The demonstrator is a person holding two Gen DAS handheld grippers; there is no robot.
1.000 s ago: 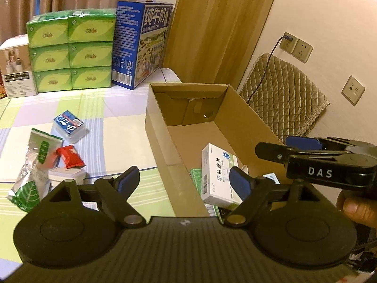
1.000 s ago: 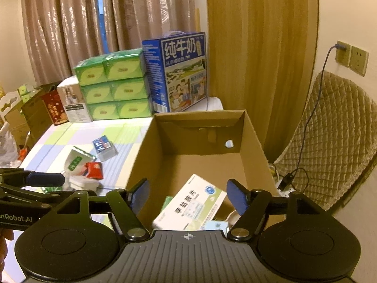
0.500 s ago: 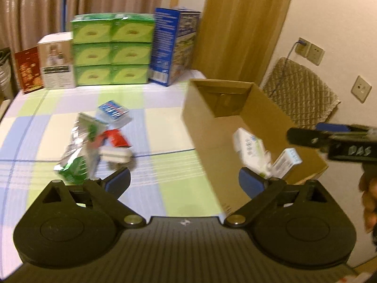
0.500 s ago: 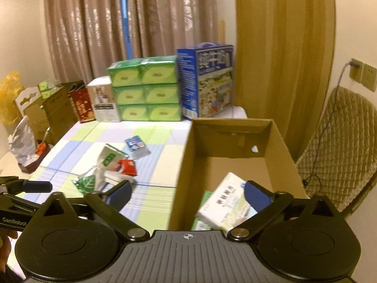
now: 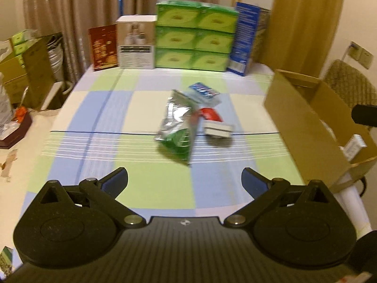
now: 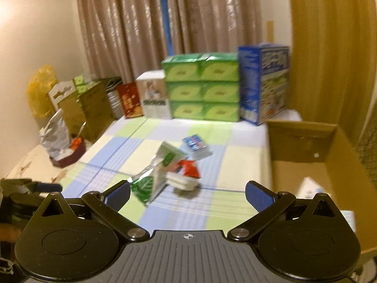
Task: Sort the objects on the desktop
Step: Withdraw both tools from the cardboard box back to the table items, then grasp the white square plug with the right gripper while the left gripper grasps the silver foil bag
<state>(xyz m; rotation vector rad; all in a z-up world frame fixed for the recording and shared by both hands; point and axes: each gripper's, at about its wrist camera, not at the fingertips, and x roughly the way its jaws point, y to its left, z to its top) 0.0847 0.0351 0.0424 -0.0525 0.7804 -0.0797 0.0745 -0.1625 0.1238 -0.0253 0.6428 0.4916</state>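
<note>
Hovering low at the near edge of the checked tablecloth [image 5: 99, 118], the left gripper [image 5: 185, 182] was spreading its jaws to their widest with nothing between them, and the right gripper [image 6: 187, 194] stood just as wide and just as empty. Both pointed at the small heap left to sort in the middle of the cloth. Nearest lay a crinkly foil pouch [image 5: 176, 127], silver above and green below, limp and likely to slip. Just beside it sat a flat white box [image 5: 216, 131], hard-edged and probably the easier pick. Touching those was a red packet [image 5: 211, 114], and beyond it a blue-and-white packet [image 5: 203, 90]. The call here looked to be one item per gripper, coming down squarely, pouch pinched across its flat faces. At the right edge stood the open cardboard box [image 5: 304, 122], white cartons already inside. Farthest back rose glossy green tissue packs [image 5: 195, 37] and a tall blue carton [image 6: 264, 82].
</note>
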